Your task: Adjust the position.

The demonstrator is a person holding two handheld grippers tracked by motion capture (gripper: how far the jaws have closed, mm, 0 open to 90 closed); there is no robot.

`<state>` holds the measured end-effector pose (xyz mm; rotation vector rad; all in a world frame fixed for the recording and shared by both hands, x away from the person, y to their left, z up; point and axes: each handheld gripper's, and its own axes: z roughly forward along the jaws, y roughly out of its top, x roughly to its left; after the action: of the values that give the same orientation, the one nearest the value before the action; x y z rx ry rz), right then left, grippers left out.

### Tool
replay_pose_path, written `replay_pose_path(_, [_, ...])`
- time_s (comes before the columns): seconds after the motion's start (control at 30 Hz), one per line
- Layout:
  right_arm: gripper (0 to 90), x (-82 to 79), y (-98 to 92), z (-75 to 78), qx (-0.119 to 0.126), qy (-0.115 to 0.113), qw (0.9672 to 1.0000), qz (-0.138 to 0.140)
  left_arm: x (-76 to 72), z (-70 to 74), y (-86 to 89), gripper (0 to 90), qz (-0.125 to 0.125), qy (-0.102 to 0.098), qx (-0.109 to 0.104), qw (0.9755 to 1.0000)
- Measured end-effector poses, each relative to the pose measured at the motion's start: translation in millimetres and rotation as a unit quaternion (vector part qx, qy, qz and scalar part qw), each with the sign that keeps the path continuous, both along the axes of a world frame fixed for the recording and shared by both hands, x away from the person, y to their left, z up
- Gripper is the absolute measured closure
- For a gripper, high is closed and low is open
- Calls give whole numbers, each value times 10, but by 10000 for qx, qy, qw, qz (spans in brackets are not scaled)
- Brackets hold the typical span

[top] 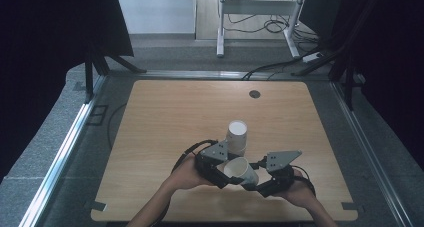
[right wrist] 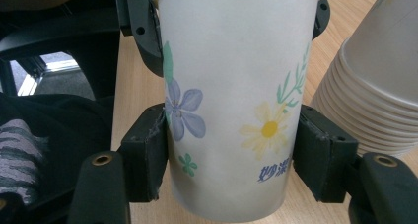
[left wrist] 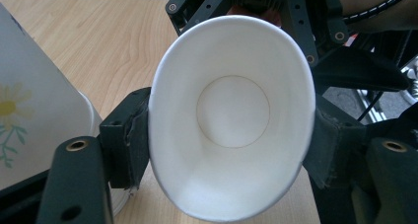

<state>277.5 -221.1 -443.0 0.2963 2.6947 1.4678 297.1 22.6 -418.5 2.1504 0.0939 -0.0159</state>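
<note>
Cup: a paper cup [top: 241, 171] lies tipped on its side above the table's [top: 165, 117] near edge, between both tongs.
Points: mouth toward the left gripper [top: 218, 170], bottom toward the right gripper [top: 260, 184].
Left gripper: squeezes the rim.
Right gripper: squeezes the flowered side.
Stack: more cups [top: 236, 135] stand just behind.

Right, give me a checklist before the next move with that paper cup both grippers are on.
1. Left gripper pinches the cup near its rim: ok, and the mouth is squeezed oval.
2. Right gripper presses on the flowered wall of the same cup: ok, a pad sits on each side.
3. Cup is off the table: cannot tell; it lies tilted between the two grippers.
4. Cup is empty: ok, the left gripper view shows a bare white bottom.
5. Stack of cups stands apart from the held cup: cannot tell, it is very close behind.
6. Stack is upright: ok in the high view.
</note>
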Motion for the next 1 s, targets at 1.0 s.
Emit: replay_pose_path(1.0, [129,14,-6,11,-342,-116,9983,-448,-8,30,71,284,317,-203,583,9976])
